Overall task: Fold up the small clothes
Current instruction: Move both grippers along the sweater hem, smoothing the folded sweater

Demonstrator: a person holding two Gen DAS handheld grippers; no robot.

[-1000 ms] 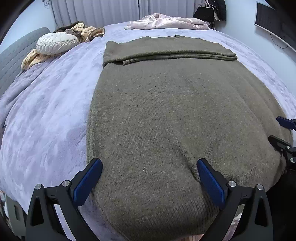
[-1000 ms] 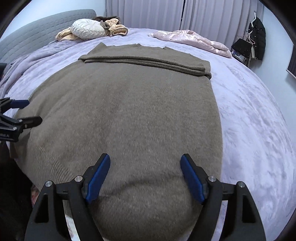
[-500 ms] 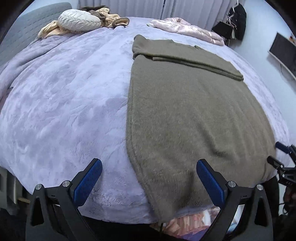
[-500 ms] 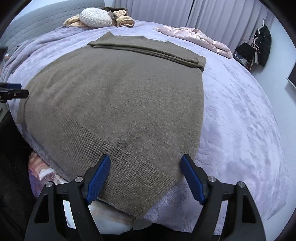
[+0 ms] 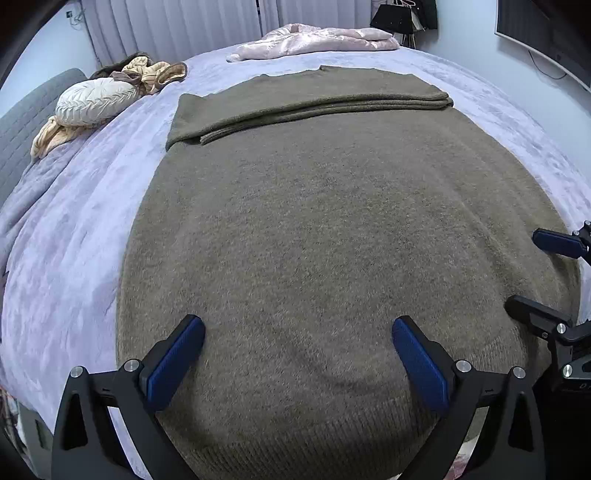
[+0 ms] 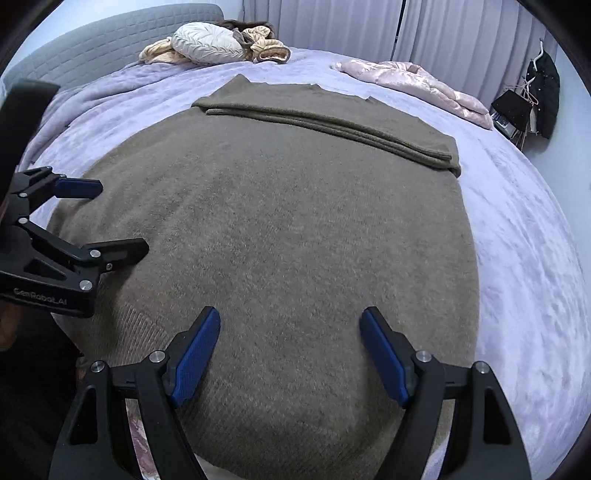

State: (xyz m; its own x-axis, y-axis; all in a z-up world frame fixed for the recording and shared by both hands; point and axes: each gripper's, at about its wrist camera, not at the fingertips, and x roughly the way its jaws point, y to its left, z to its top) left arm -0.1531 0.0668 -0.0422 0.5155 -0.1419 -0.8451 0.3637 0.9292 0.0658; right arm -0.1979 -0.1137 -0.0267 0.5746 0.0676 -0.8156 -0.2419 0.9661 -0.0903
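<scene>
An olive-brown knit sweater [image 5: 325, 221] lies flat on the lavender bed, its sleeves folded across the far end [image 5: 314, 107]. It also shows in the right wrist view [image 6: 288, 221]. My left gripper [image 5: 297, 354] is open and empty, low over the sweater's near hem on its left part. My right gripper [image 6: 290, 350] is open and empty over the hem's right part. Each gripper shows in the other's view: the right gripper [image 5: 532, 273] at the right edge, the left gripper [image 6: 114, 218] at the left.
The lavender bed cover [image 5: 74, 229] spreads around the sweater. A white pillow [image 5: 94, 101] and tan clothes [image 5: 155, 74] lie at the far left by the grey headboard [image 6: 110, 44]. A pink jacket [image 5: 314, 38] lies at the far end. Curtains and a wall screen [image 5: 546, 33] stand behind.
Both grippers moved forward and down from the bed's edge to just above the sweater's hem. Both stayed open.
</scene>
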